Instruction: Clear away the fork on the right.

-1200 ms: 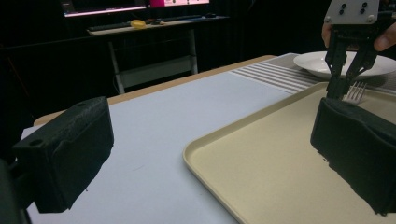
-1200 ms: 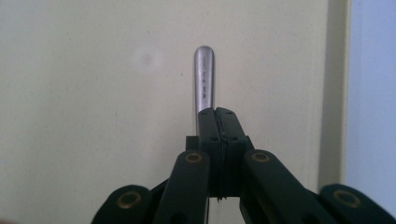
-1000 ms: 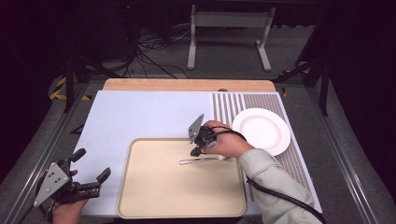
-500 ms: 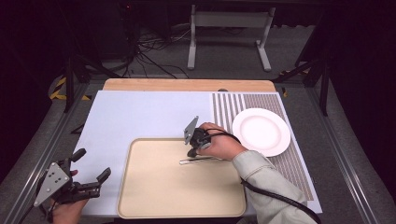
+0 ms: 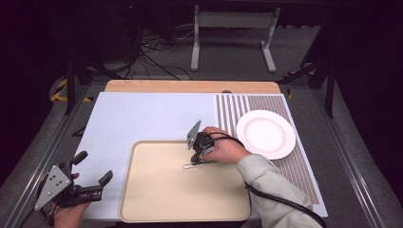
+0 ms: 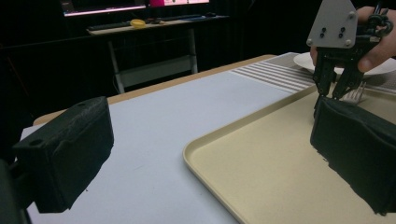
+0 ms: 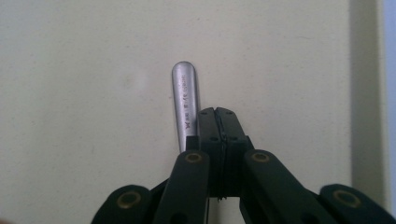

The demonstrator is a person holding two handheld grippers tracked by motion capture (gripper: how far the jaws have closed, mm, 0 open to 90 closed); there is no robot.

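My left gripper [image 5: 90,183] hovers at the near left corner of the table [image 5: 142,114], off the near left edge of the tray [image 5: 142,199], with its jaws wide apart and nothing between them. In the left gripper view the two black pads stand well apart, one over the pale blue table surface and the other over the tray's near part. I judge it is parked there to keep out of the working hand's way; it touches nothing that I can see.

Moving right, the beige tray sits in the near middle of the table, and the fork [image 5: 192,165] lies on it near its far right corner. Its handle [image 7: 185,100] points left across the tray, and its tines [image 6: 353,95] lie toward the right, as the left gripper view shows just behind my other tool.

My right gripper [image 5: 196,158] is down on the tray at that spot, tilted steeply so its jaws point at the tray floor. In the right gripper view the two jaws are pressed together, pad against pad, and the fork's handle runs along the outside of one jaw rather than between them. So I judge the jaws are closed on nothing, merely touching or lying beside the fork, perhaps nudging it or having missed the grasp.

Farther right, a white plate [image 5: 266,134] rests empty on the striped mat [image 5: 233,107], well apart from the fork and a likely destination for it
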